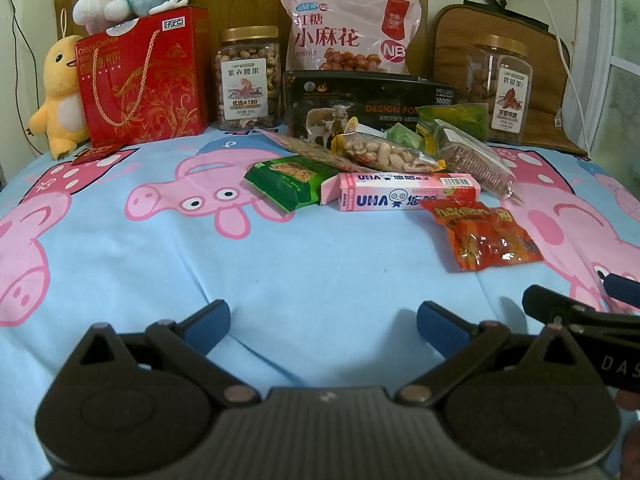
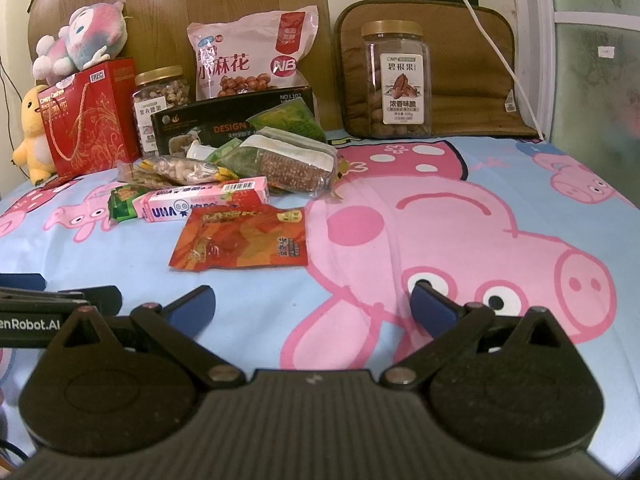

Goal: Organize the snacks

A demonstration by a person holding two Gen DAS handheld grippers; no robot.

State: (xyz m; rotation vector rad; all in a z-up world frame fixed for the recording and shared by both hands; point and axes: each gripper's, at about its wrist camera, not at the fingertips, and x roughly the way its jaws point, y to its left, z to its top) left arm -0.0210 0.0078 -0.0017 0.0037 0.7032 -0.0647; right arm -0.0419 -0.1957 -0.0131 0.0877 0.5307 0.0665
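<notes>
Honestly this looks like it's barely getting going: the small snacks are all sitting in a loose heap in the middle of the bed [image 1: 320, 264], in front of the black box [image 1: 360, 100], and nothing is looking sorted yet. Both grippers are hovering low over the sheet, the left gripper [image 1: 323, 322] and the right gripper [image 2: 311, 305] each with jaws spread wide and holding nothing. Nearest the right one, the red snack packet [image 2: 240, 238] is lying flat, well apart from the jaws, its long axis running left-right across that view. Just behind it the pink candy box [image 1: 408, 192] is lying on its side, long axis also roughly left-right, with its opened flap pointing toward the green packet [image 1: 288, 184]. The peanut bag [image 1: 388, 152] and the grain bar pack [image 1: 476, 160] are lying at angles behind, partly overlapping. The tall stuff is already standing along the back: the red gift box [image 1: 140, 76], the cashew jar [image 1: 248, 80], the pink bag [image 1: 348, 32] and the pecan jar [image 2: 400, 80]. So I'm guessing pretty much all the sorting is still waiting.
</notes>
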